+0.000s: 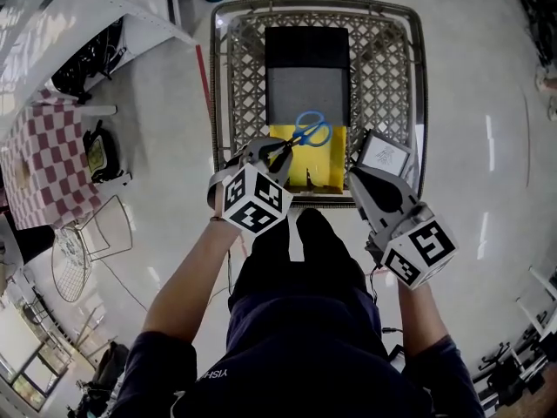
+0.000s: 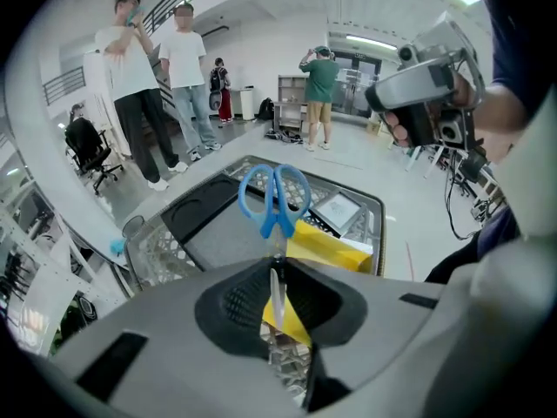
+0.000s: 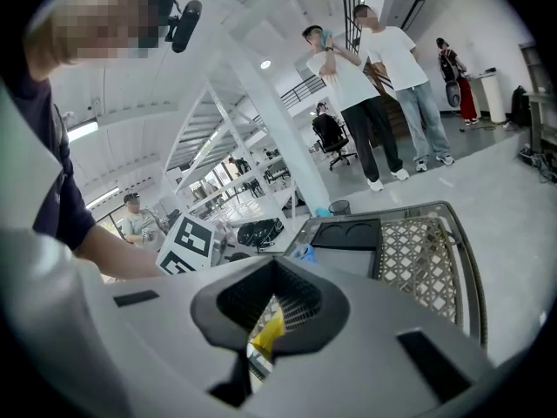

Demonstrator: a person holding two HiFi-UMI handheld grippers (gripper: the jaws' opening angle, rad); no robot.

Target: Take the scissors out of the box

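Nearest, the left tongs point(image 1: 280, 151) pinch the scissors point(image 1: 309, 131) by the blades, the jaws apart only by the metal between them. The right tongs point(image 1: 359, 176), just to their right, are closed to a slit on nothing. The scissors' long axis runs from the left tongs toward the far right, blue handles at the far end, above the yellow box point(image 1: 326, 171) in the cart point(image 1: 418, 77). They look clear of the box. Carrying them out falls to the left hand, likely nearward over the cart's rim.
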